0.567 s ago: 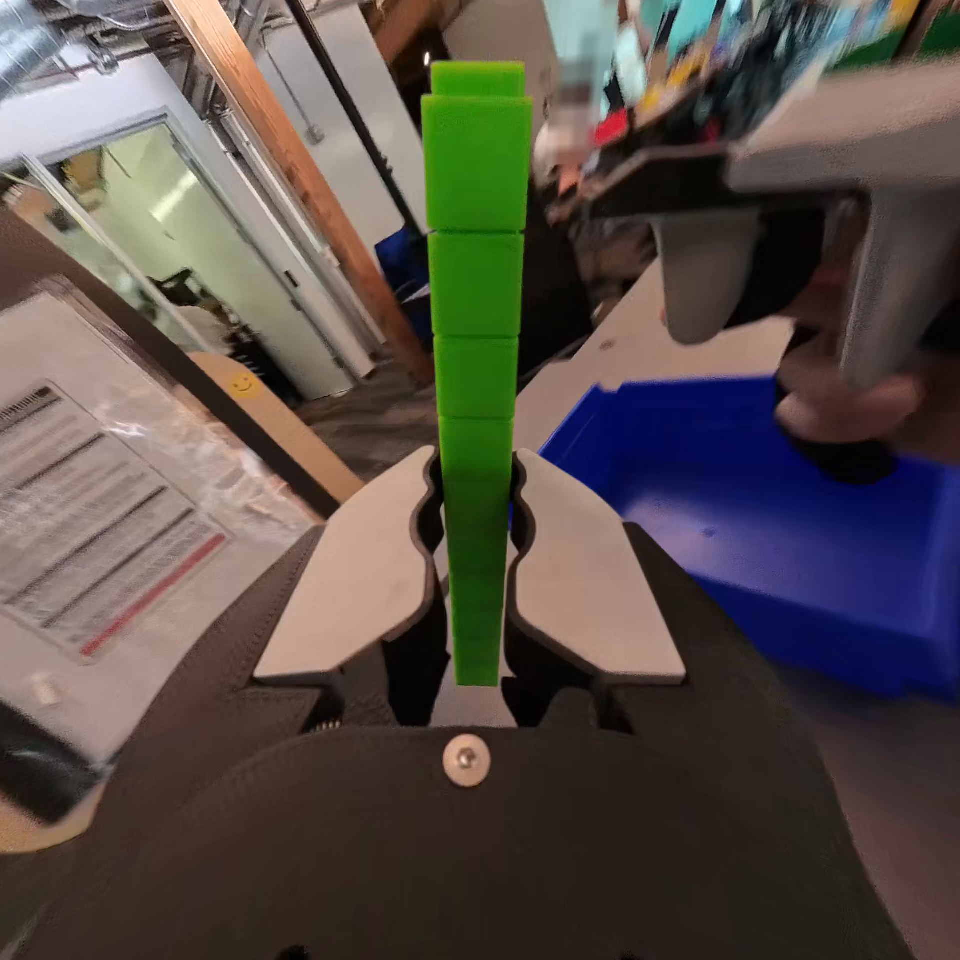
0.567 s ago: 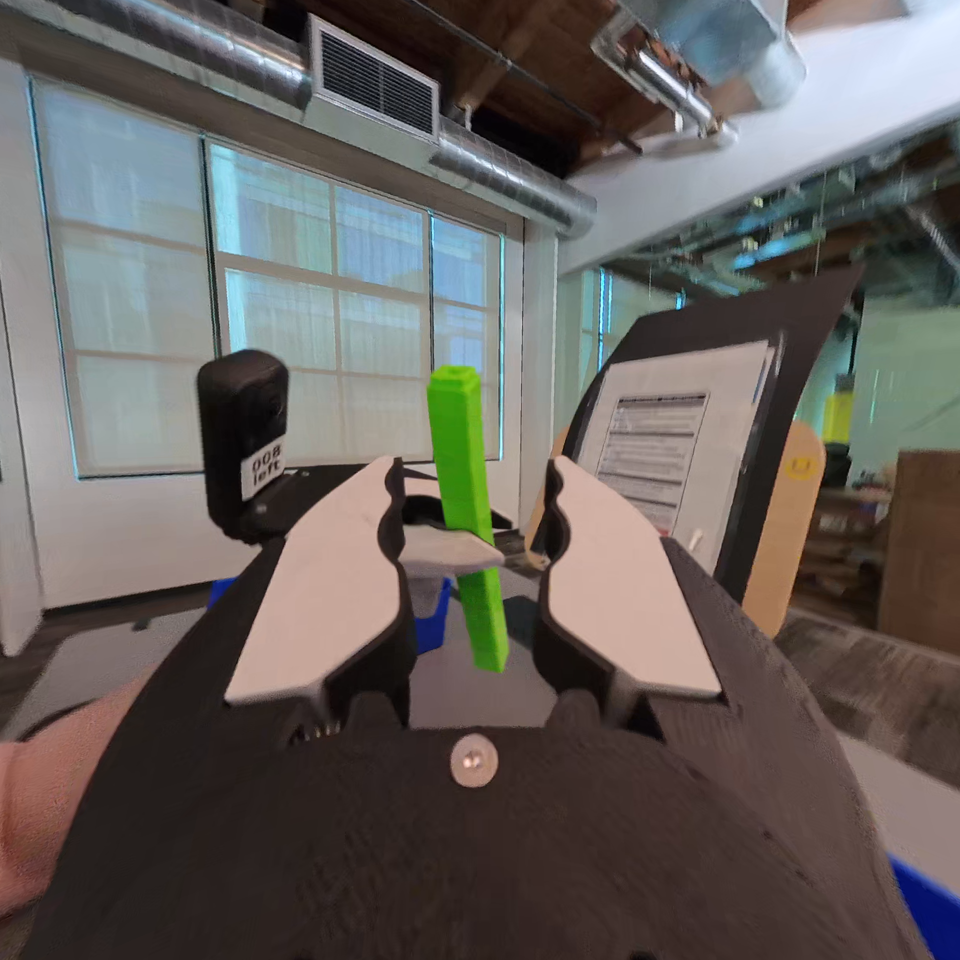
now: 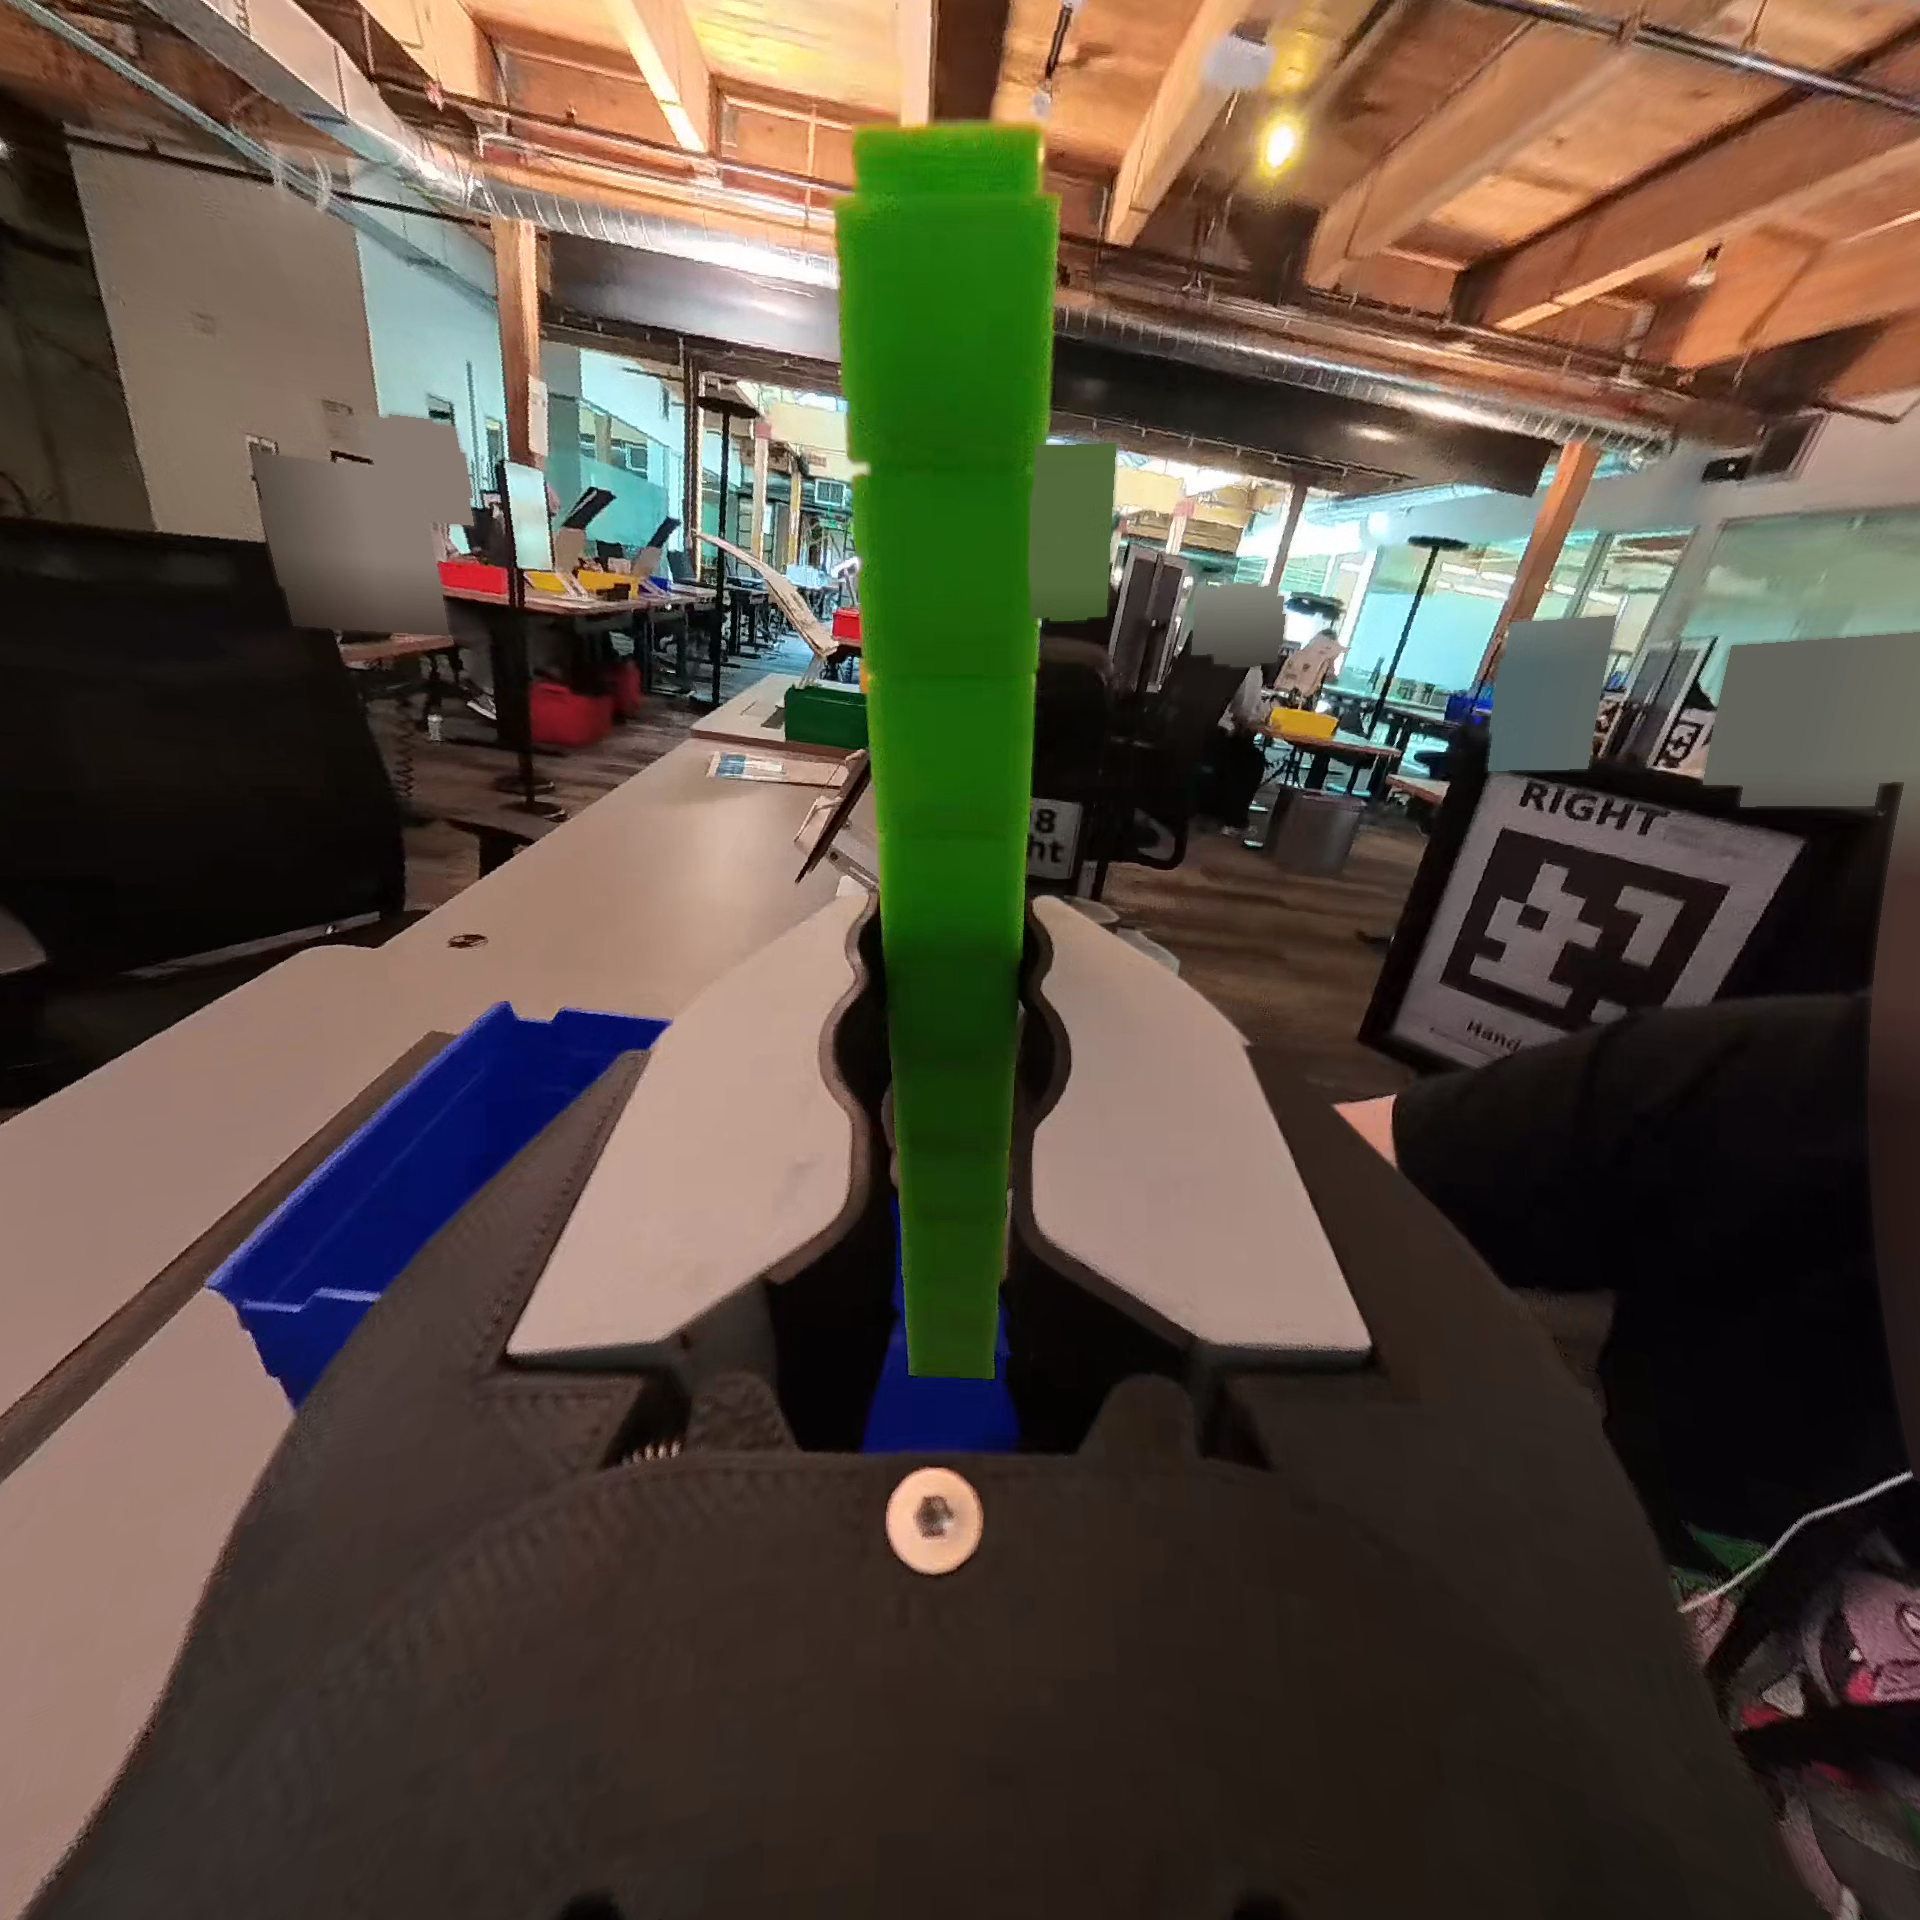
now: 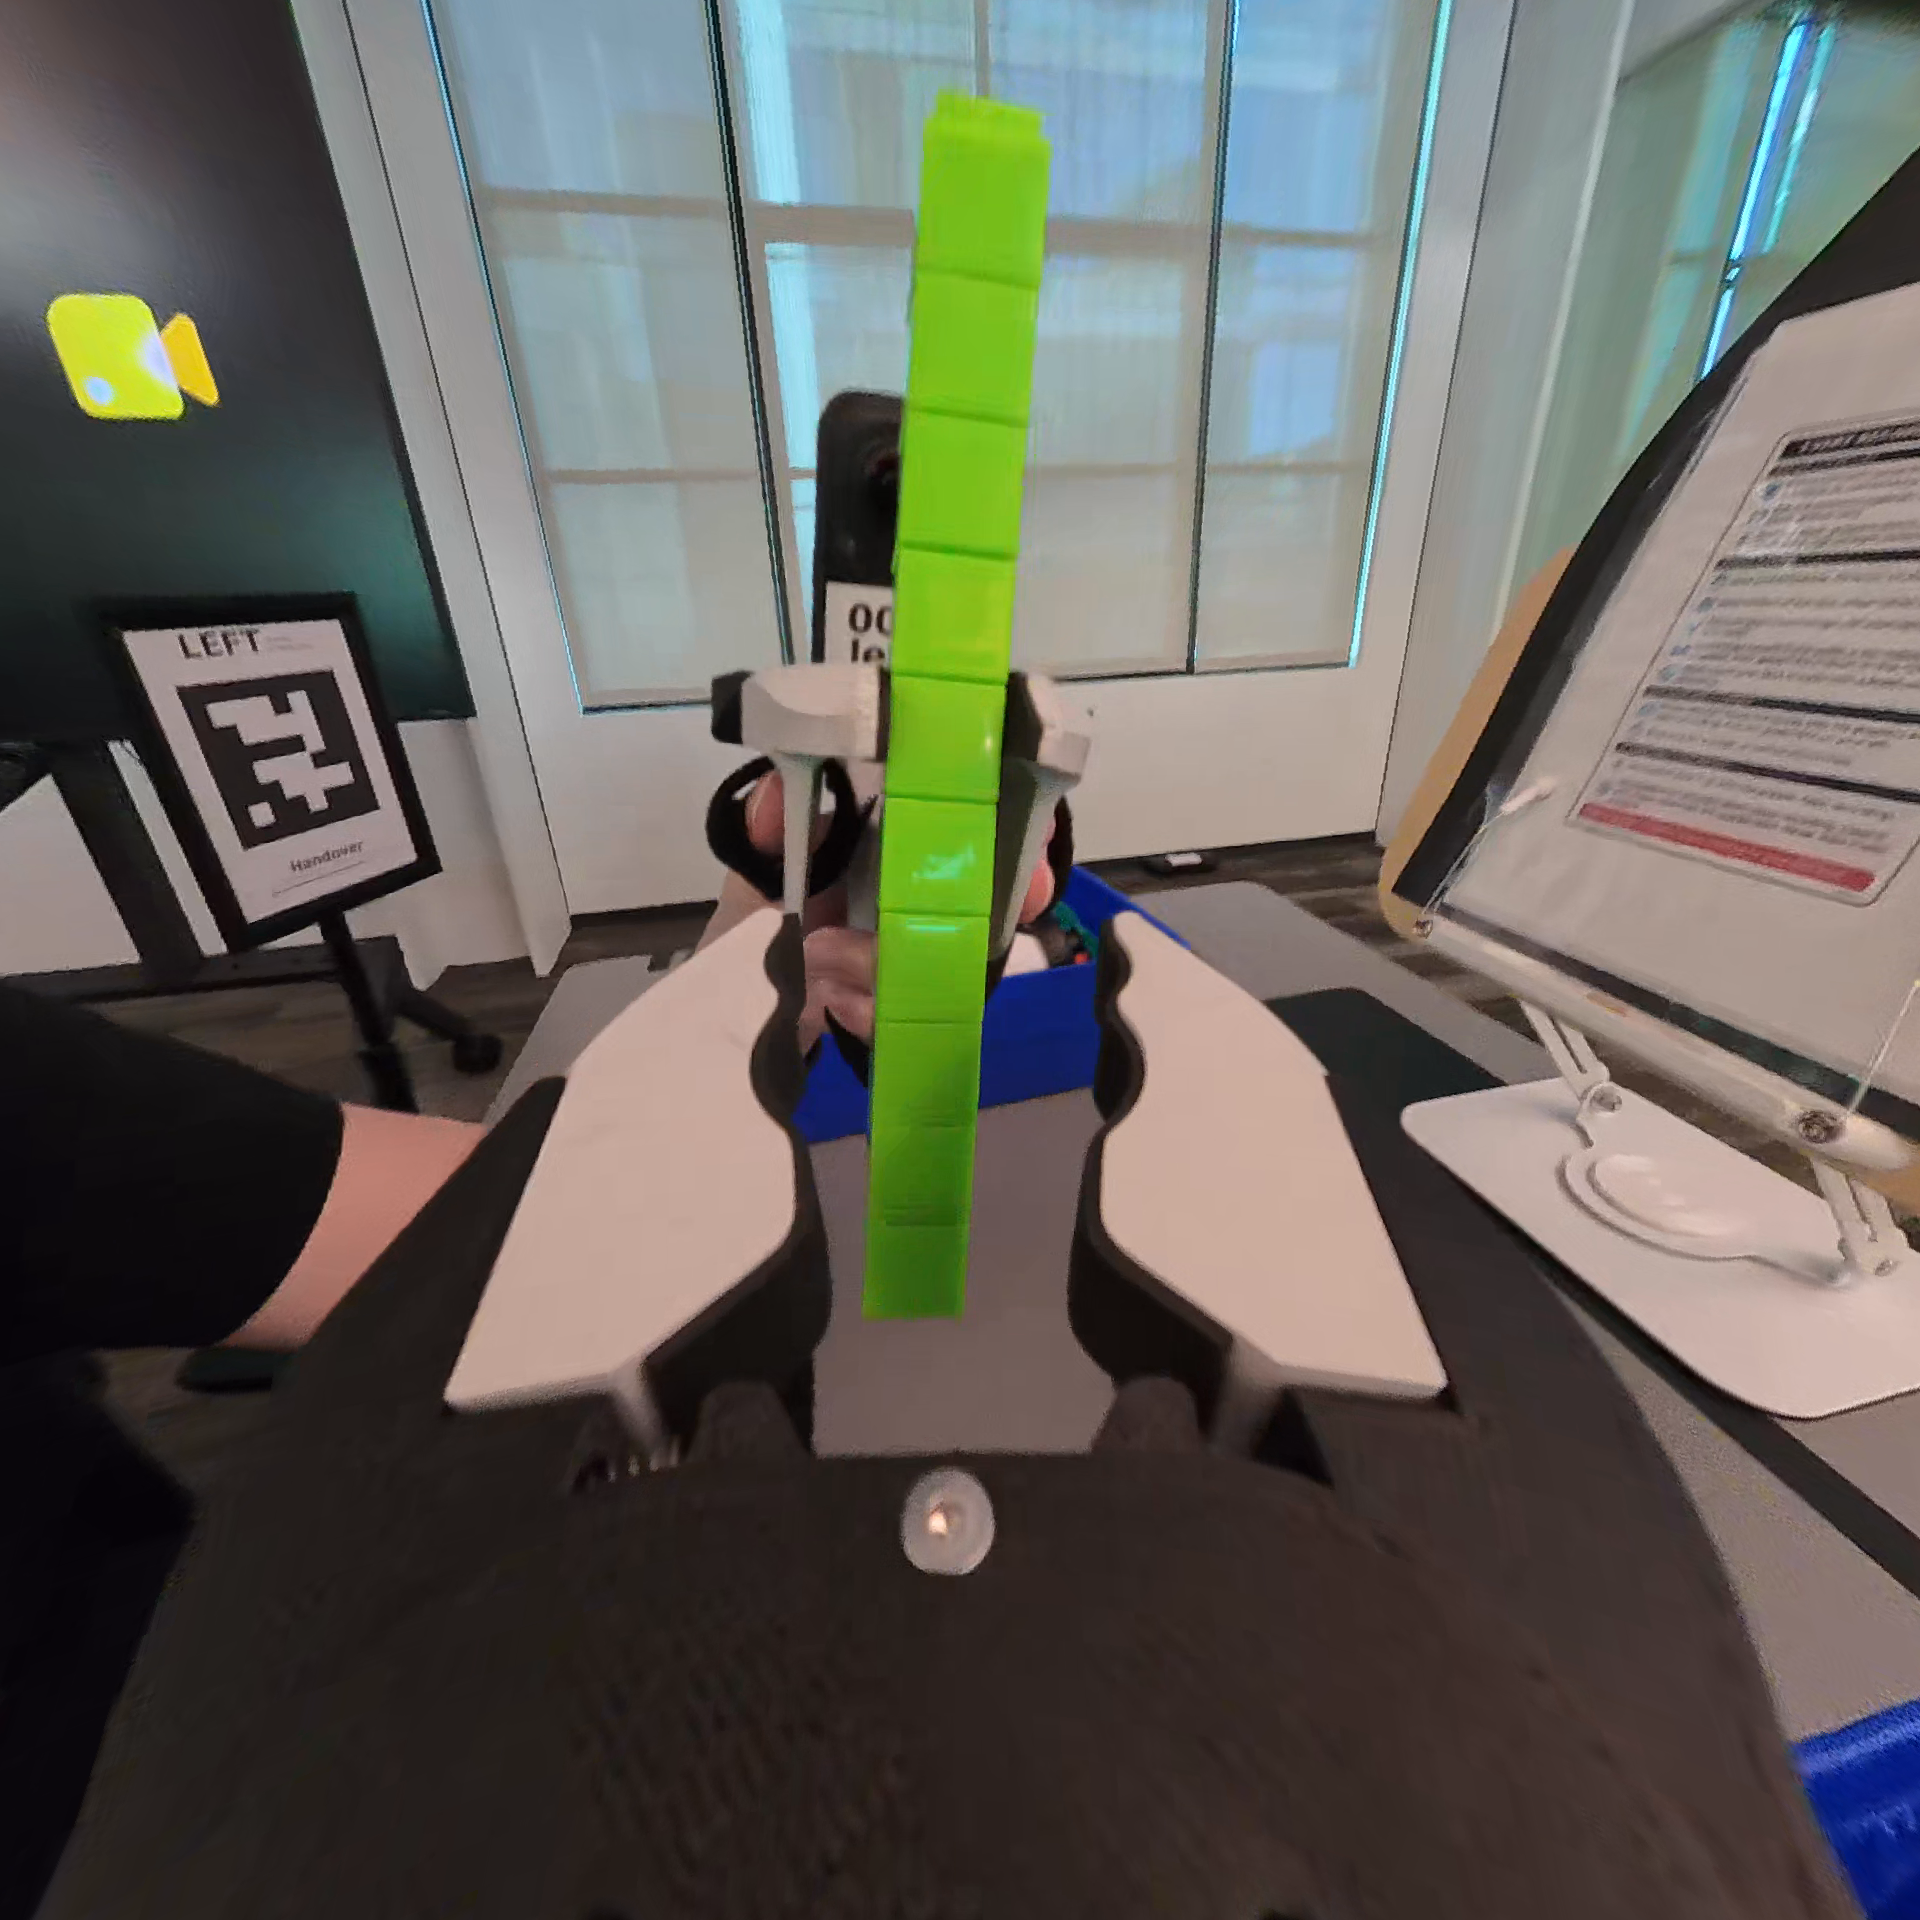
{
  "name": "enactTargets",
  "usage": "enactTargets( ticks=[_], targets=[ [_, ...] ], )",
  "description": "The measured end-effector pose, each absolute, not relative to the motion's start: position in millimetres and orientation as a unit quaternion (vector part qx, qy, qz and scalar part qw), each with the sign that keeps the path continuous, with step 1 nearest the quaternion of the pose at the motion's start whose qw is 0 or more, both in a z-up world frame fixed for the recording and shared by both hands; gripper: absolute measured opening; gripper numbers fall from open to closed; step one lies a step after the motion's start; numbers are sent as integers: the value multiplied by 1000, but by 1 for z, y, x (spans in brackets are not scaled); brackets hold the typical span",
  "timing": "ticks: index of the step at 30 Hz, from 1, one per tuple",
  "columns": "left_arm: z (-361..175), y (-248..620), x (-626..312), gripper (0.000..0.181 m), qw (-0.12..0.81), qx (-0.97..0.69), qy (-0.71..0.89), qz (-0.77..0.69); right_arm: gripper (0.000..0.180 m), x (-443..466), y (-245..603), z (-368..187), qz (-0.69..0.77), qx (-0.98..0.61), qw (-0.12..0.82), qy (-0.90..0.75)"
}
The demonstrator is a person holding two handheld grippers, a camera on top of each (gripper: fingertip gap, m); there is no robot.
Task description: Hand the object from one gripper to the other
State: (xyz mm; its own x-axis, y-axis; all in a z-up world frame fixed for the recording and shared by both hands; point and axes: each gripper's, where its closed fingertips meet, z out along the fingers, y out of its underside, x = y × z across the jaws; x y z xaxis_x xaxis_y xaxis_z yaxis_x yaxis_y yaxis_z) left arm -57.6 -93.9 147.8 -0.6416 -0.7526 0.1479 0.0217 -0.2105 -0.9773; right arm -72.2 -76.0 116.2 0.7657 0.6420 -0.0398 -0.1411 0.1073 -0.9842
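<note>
A bright green stick of linked cubes (image 3: 951, 623) stands upright in my left gripper (image 3: 951, 935), which is shut on its lower half. In the right wrist view the same stick (image 4: 961, 499) is held at its middle by the left gripper (image 4: 940, 727), farther off. My right gripper (image 4: 940, 935) is open. Its fingers (image 4: 665, 1174) stand on either side of the stick's lower end, with a gap on each side and no contact. In the left wrist view the right gripper is almost wholly hidden behind the stick.
A blue bin (image 3: 416, 1174) sits on the grey table (image 3: 623, 883) below the grippers, also in the right wrist view (image 4: 1039, 1029). A document stand (image 4: 1558, 779) is at the right. Marker signs (image 3: 1590, 914) (image 4: 281, 758) stand nearby. A person's black sleeve (image 3: 1662, 1195) is close by.
The stick has gone from tilted to upright in the right wrist view and now sits centred and deeper between the open right fingers. The left gripper stays shut on it.
</note>
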Motion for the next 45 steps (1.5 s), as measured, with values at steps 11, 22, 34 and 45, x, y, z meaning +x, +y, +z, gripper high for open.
enactTargets(
  ticks=[11,22,34,45],
  targets=[
    [150,-88,-53,54,259,-361,541,-715,23,-35,-73,112,182,-680,686,-185],
    [159,-50,-63,62,318,-391,517,-693,23,150,-126,-21,7,-943,330,45],
    [150,-55,-58,61,300,-402,533,-681,23,153,-134,-116,-15,-989,111,99],
    [157,-54,-66,59,310,-396,531,-682,22,175,-164,-140,-43,-977,27,206]
  ],
)
